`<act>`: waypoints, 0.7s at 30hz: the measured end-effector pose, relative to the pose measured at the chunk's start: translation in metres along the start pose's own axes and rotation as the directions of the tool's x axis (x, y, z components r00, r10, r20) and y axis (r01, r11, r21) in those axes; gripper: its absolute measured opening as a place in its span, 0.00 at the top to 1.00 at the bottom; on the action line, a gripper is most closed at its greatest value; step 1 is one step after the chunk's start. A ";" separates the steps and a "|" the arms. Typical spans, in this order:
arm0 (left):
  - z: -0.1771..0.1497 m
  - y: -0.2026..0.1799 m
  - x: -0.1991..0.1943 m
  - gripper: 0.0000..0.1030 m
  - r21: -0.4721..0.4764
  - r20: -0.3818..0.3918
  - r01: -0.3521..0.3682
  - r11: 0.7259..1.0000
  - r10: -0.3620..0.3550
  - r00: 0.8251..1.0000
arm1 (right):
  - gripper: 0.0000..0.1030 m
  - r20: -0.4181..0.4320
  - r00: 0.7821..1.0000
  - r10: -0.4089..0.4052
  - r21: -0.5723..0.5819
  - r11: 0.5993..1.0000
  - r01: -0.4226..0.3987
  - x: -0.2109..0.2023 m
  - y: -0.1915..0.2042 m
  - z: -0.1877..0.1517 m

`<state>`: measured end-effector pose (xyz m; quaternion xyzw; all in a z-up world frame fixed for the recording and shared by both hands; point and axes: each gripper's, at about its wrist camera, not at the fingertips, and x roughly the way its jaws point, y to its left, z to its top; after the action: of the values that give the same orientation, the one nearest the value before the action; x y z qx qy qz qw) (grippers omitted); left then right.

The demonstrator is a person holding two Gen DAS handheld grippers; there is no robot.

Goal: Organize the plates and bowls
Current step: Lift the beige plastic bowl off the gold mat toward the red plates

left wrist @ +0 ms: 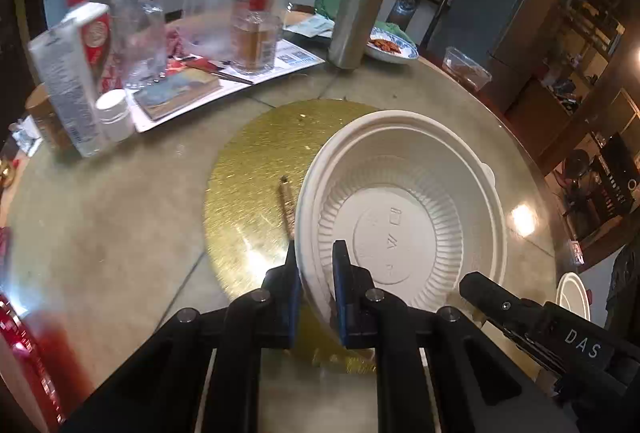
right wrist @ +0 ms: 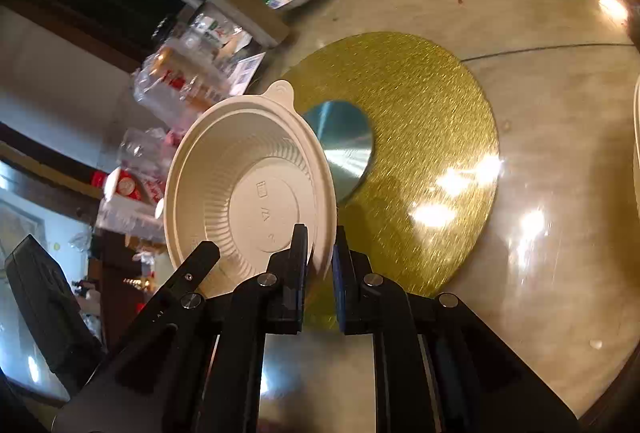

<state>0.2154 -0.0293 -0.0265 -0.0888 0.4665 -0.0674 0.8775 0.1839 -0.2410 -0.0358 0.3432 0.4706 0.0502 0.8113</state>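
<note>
Home dining room: cluttered round table (left wrist: 120,217), fridge (left wrist: 508,13).

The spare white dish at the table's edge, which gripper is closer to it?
Right. The right gripper, clamped on the bowl, is just beside the spare dish. The left gripper grips the same bowl's rim farther from it.

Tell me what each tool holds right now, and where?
Both grip the same white ribbed plastic bowl by its rim: left tool and right tool at nearby spots on the near edge.

white ribbed plastic bowl (left wrist: 404,209) | empty, tilted | raised above gold mat (left wrist: 256,169), apparently | rim pinched both sides
</note>
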 end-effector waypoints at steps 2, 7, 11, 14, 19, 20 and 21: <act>-0.006 0.005 -0.013 0.88 -0.007 0.018 -0.008 1.000 0.008 1.000 | 0.89 0.006 1.000 0.015 -0.014 1.000 -0.015 -0.007 0.006 -0.010; -0.023 0.015 -0.041 0.88 -0.020 0.054 -0.026 0.999 0.027 0.998 | 0.89 0.008 0.999 0.047 -0.048 0.998 -0.046 -0.022 0.017 -0.036; -0.034 0.022 -0.060 0.88 -0.028 0.079 -0.035 0.999 0.037 0.996 | 0.89 0.008 0.998 0.064 -0.076 0.995 -0.063 -0.030 0.024 -0.051; -0.044 0.029 -0.075 0.88 -0.034 0.098 -0.035 0.999 0.038 0.994 | 0.89 0.011 0.997 0.075 -0.099 0.992 -0.074 -0.038 0.031 -0.063; -0.057 0.038 -0.096 0.88 -0.042 0.138 -0.045 0.998 0.051 0.989 | 0.89 0.010 0.995 0.094 -0.135 0.987 -0.092 -0.046 0.042 -0.082; -0.059 0.040 -0.101 0.88 -0.045 0.145 -0.046 0.998 0.052 0.988 | 0.89 0.007 0.995 0.098 -0.143 0.985 -0.096 -0.046 0.045 -0.085; -0.061 0.043 -0.105 0.88 -0.048 0.150 -0.047 0.998 0.053 0.987 | 0.89 0.005 0.995 0.103 -0.151 0.983 -0.101 -0.046 0.048 -0.088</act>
<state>0.1077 0.0282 0.0151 -0.1015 0.4019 -0.0280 0.9096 0.1000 -0.1783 -0.0010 0.3047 0.4420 0.1247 0.8344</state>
